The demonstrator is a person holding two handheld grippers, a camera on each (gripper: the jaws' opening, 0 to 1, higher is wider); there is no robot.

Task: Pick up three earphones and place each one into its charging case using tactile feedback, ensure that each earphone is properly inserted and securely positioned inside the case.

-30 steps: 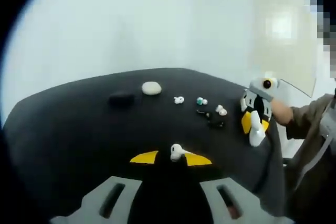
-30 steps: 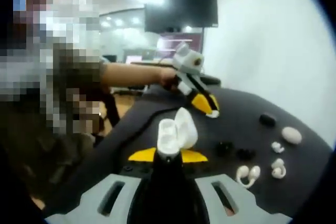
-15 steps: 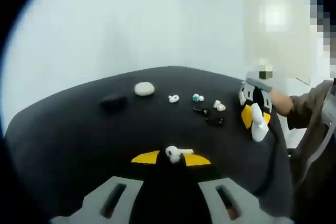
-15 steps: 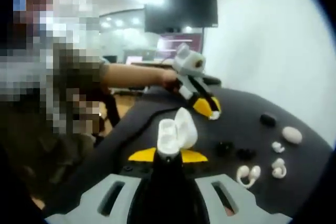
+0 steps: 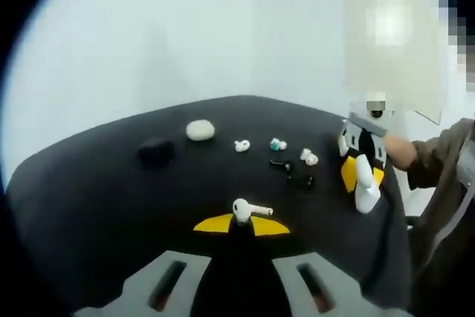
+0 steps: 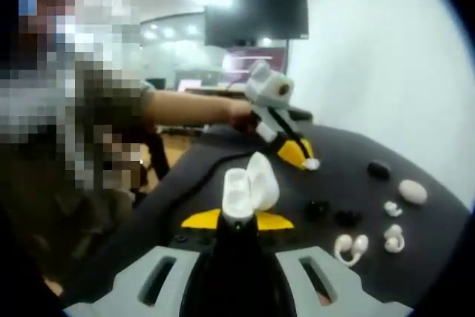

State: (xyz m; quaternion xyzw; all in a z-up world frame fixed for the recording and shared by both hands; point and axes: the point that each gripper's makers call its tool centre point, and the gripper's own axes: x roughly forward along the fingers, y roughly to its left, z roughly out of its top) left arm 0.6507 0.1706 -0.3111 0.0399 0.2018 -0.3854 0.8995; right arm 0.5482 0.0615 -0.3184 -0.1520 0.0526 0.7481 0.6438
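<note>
Left gripper (image 5: 241, 226) pinches a white stemmed earphone (image 5: 245, 211) between its yellow-padded tips, stem lying sideways, lifted clear above the black table (image 5: 96, 183), presumably to carry it toward its case. Left to right on the table in the left gripper view lie a black case (image 5: 154, 151), a white oval case (image 5: 200, 130), a small white earbud (image 5: 241, 145), a teal-tipped earbud (image 5: 277, 144), dark earbuds (image 5: 292, 173) and another white earbud (image 5: 307, 157), all well apart from the held one.

Right gripper (image 6: 237, 219) is clamped on the base of a white charging case (image 6: 249, 187), lid flipped open and cavity facing up, apparently held steady as the receiving socket. A pair of white ear-hook earphones (image 6: 350, 246) rests near the table's near edge in the right gripper view.
</note>
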